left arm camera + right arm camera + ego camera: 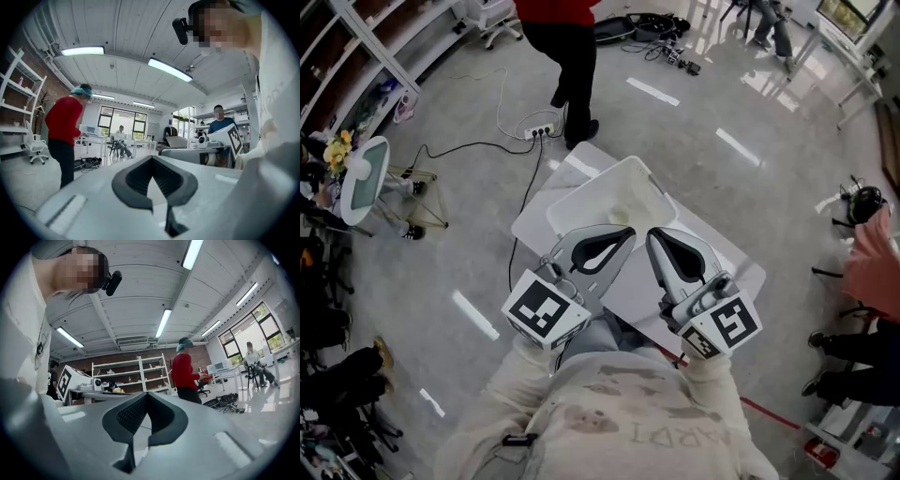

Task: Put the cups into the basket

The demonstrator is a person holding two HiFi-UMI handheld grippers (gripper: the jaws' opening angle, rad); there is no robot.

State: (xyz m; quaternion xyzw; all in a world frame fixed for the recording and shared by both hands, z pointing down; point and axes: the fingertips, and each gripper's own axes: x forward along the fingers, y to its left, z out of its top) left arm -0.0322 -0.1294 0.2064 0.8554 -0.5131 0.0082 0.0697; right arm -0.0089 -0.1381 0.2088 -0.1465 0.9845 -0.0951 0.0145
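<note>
Fingers [136, 179] of left gripper [624, 236] and right gripper [656, 239] meet empty, near the white basket [602, 192].

I count two grey two-jaw grippers at the middle of the head view, the left gripper [628, 234] and the right gripper [656, 236]. They carry two white cubes with black square markers, one left [546, 311] and one right [724, 326]. There is one white square table [534, 223] and one white rectangular plastic basket [591, 186]. On the floor, upper middle, lies one white power strip [540, 130]. The left gripper view shows three people standing or sitting in the room: one person in a red top [567, 47], one seated person by the windows [121, 140], and one person in a blue top [219, 123]. The right gripper view shows one white metal shelving rack [129, 373].
</note>
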